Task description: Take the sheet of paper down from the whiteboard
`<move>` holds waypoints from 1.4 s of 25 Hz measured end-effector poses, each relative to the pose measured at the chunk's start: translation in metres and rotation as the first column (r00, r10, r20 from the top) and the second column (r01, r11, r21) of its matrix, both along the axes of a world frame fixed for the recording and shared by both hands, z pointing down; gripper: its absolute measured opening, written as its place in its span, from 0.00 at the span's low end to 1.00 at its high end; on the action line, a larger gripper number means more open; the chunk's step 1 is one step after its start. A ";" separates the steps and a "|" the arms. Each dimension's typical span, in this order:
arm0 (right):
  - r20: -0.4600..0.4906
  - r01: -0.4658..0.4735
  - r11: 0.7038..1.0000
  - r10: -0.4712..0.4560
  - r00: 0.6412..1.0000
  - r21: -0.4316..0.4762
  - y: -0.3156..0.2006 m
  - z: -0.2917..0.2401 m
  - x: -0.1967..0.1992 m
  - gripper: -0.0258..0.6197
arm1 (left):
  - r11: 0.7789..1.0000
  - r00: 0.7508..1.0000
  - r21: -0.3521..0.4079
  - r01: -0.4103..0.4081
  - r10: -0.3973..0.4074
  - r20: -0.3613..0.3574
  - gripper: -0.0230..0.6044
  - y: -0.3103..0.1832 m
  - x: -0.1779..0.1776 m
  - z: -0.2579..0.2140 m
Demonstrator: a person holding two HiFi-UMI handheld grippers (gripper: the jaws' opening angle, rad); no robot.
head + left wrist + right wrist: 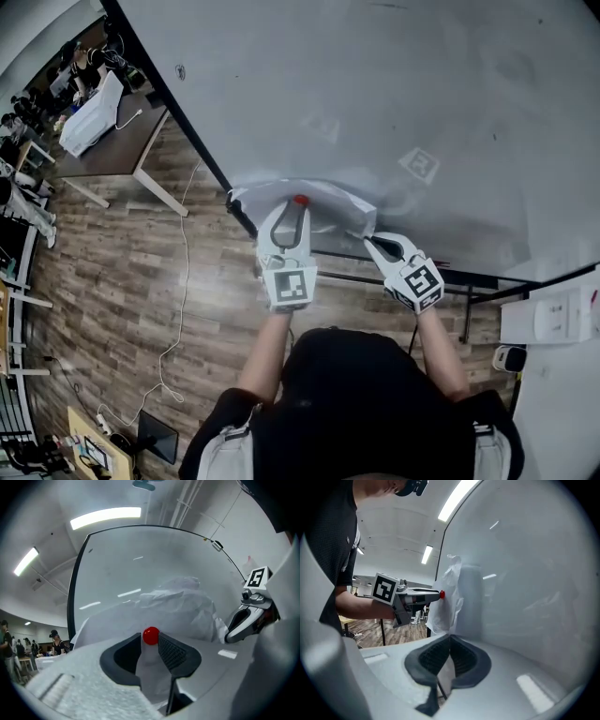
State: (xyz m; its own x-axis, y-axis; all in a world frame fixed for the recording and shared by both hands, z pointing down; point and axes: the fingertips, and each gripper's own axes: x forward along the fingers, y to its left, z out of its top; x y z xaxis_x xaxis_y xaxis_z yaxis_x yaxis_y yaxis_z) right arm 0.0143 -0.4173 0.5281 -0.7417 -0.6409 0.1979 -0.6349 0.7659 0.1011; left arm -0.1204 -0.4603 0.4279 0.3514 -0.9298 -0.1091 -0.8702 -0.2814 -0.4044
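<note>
Visibly, a square marker [288,287] on left gripper [297,208].

The whiteboard [394,103] stands upright in a black frame, its surface mostly bare. A crumpled white sheet [328,199] lies against it near the lower left corner, just above the bottom edge, and bulges off the surface. A small red magnet [300,200] sits on the sheet's left part. Below is a wood-plank floor [112,281]. A white cable [182,281] trails across it, and a desk [117,145] stands on it beyond the board's left edge.
</note>
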 end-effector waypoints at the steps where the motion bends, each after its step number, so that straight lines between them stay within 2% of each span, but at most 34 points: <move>1: 0.000 -0.004 1.000 0.004 1.000 0.000 -0.001 0.000 0.001 0.05 | 1.000 1.000 -0.002 -0.009 0.009 -0.011 0.22 -0.001 0.001 0.001; 9: 0.020 -0.027 1.000 0.027 0.999 -0.001 -0.005 0.000 0.005 0.05 | 1.000 0.998 0.012 -0.026 0.027 -0.050 0.22 -0.004 0.004 0.002; 17: 0.021 -0.014 1.000 0.014 1.000 -0.008 -0.003 0.003 0.003 0.05 | 0.999 0.999 0.015 -0.033 0.033 -0.035 0.23 -0.002 0.008 -0.001; 35: 0.026 0.015 1.000 -0.014 1.000 -0.020 -0.009 0.006 0.002 0.05 | 1.000 0.998 0.004 -0.013 0.013 -0.056 0.24 -0.011 0.007 0.001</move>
